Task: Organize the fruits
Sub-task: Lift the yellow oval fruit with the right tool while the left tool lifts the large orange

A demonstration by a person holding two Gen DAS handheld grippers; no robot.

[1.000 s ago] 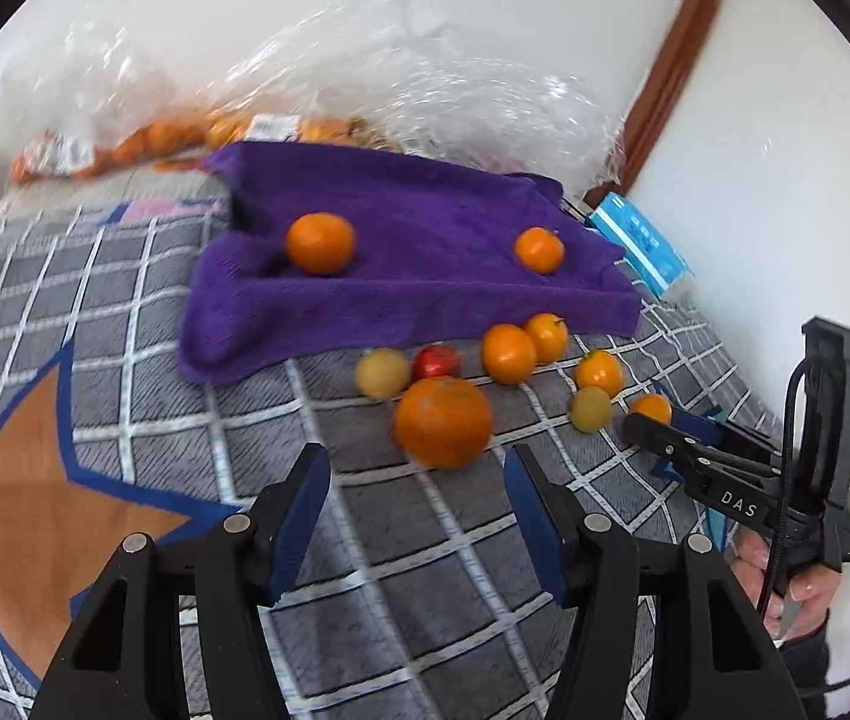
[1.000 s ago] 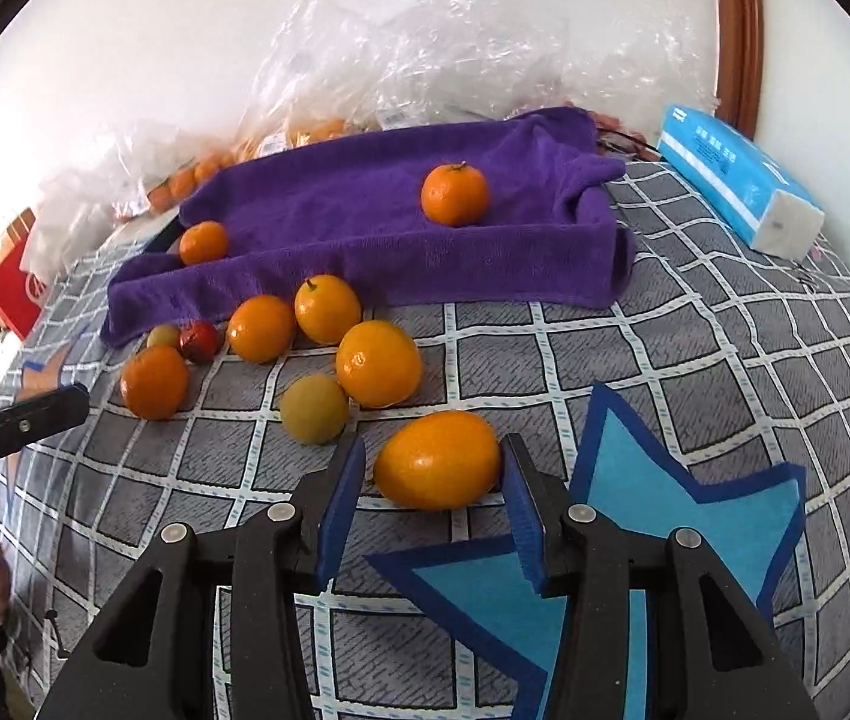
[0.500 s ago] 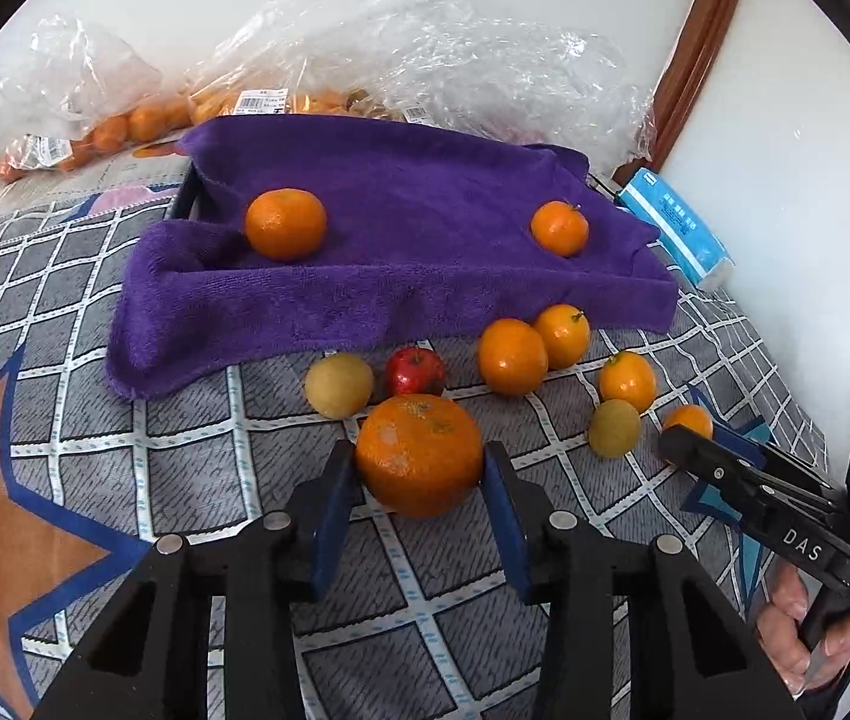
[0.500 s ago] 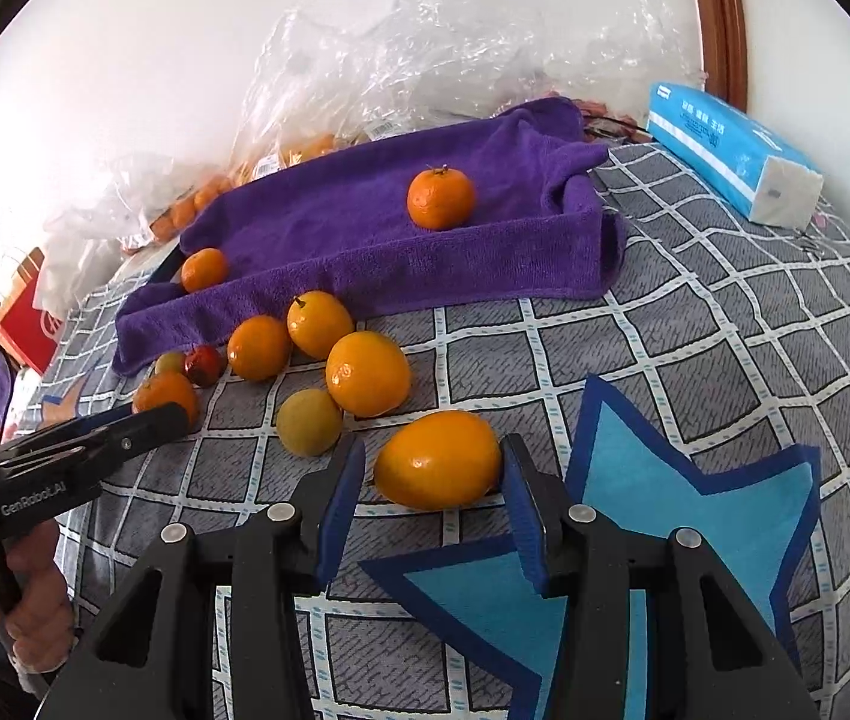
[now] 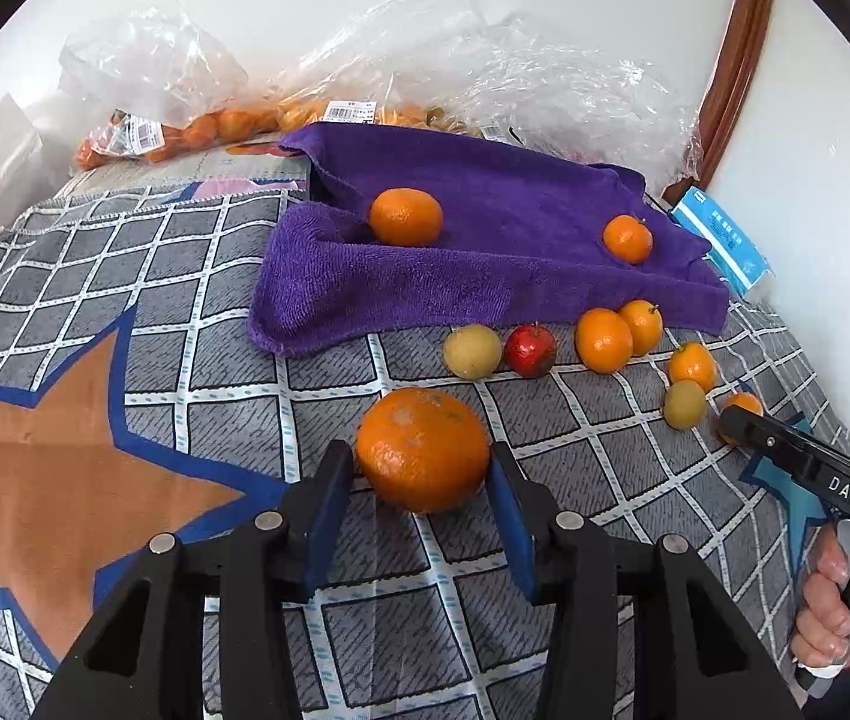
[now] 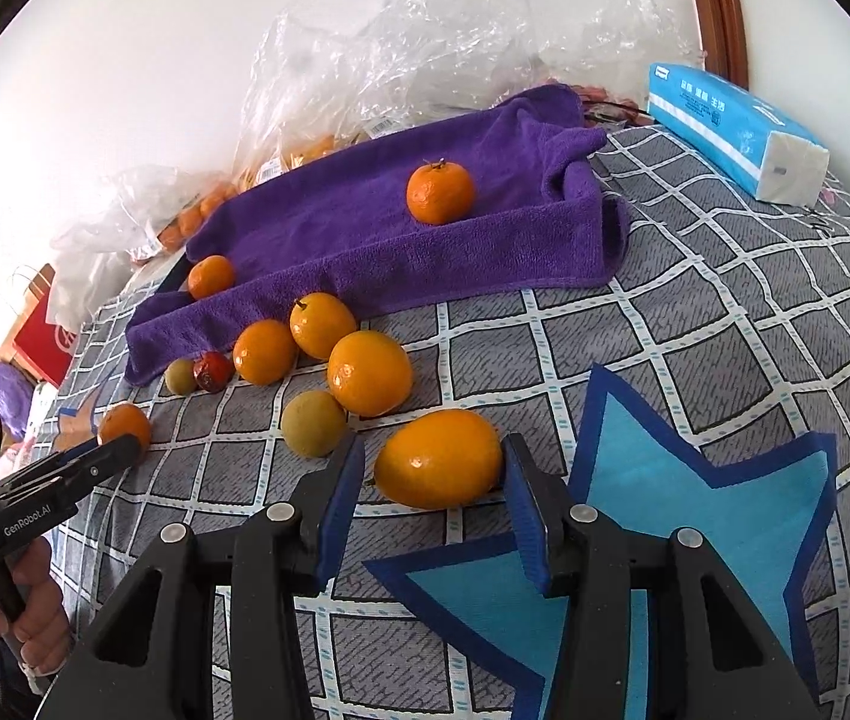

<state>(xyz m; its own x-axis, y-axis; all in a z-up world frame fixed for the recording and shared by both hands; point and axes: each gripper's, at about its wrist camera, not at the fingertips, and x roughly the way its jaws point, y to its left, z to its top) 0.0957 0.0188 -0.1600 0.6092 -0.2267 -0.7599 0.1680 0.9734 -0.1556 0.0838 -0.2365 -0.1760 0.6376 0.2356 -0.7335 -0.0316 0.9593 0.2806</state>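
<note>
Our left gripper [image 5: 422, 483] has closed in on the big orange [image 5: 423, 449]. Our right gripper [image 6: 433, 483] hugs the oval orange [image 6: 438, 458], lying sideways. The purple towel [image 5: 484, 276] waits straight ahead.

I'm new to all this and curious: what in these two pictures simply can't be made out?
- Fruit in the plastic bags, both views: crinkled, glaring film blurs it; count unclear.
- Price labels, left view: print too small.
- Purple towel: covers whatever lies beneath.
- Left tongs on the big orange, right tongs on the oval orange: contact or lift unclear.
- Hand: cut off by the edge.
</note>
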